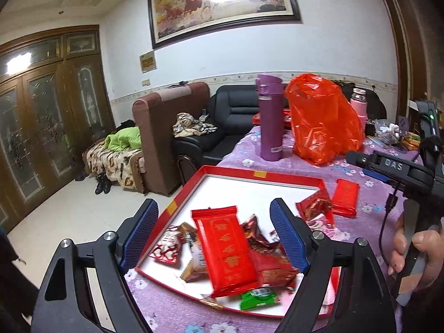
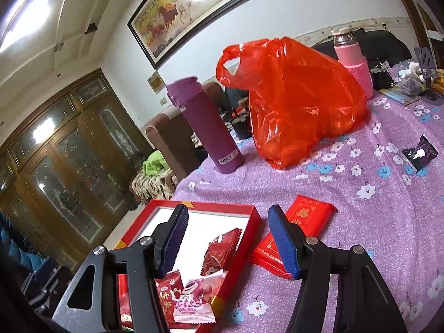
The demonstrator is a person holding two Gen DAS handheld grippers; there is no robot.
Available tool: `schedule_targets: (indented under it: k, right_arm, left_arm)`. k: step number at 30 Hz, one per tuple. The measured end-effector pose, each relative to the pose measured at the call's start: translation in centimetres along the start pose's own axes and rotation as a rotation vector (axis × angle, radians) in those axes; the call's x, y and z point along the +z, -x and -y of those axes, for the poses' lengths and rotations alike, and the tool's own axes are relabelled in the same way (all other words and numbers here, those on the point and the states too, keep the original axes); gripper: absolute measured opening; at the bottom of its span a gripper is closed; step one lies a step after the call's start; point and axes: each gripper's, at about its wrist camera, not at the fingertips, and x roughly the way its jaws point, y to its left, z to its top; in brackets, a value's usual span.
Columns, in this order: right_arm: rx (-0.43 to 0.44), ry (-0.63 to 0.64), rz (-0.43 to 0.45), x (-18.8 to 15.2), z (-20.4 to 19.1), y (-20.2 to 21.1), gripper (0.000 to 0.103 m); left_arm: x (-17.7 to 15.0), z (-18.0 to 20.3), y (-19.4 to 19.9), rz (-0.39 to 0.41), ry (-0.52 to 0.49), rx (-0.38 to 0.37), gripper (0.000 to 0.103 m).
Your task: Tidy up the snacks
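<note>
Both grippers' fingers are standing spread, pinching nothing. The left gripper (image 1: 213, 236) is hovering over the red tray (image 1: 258, 174) of snacks; the right gripper (image 2: 227, 238) is straddling the tray's rim, with the red packet (image 2: 305, 216) lying just beyond its right finger on the counter (image 2: 360, 194). Closing here risks snagging the rim.

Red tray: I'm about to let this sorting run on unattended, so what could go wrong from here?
1. The tray lies near the table edge, so a push from the left gripper might slide it off.
2. Snacks lie heaped in it; open jaws may catch two at once.
3. The red packet lies outside, against the tray wall, so the right gripper could snag the rim.
</note>
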Motion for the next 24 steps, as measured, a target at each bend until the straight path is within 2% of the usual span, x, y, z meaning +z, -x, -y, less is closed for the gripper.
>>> schedule_targets:
  k: [9,24]
  right_arm:
    - [-0.004,-0.011,0.005,0.1,0.2,0.2,0.063]
    - [-0.035,-0.042,0.018,0.7,1.0,0.7,0.063]
  left_arm:
    - [-0.4,2.9,0.9,0.010,-0.084,-0.060,0.083]
    - [-0.9,3.0,0.5,-0.008,-0.095,-0.093,0.083]
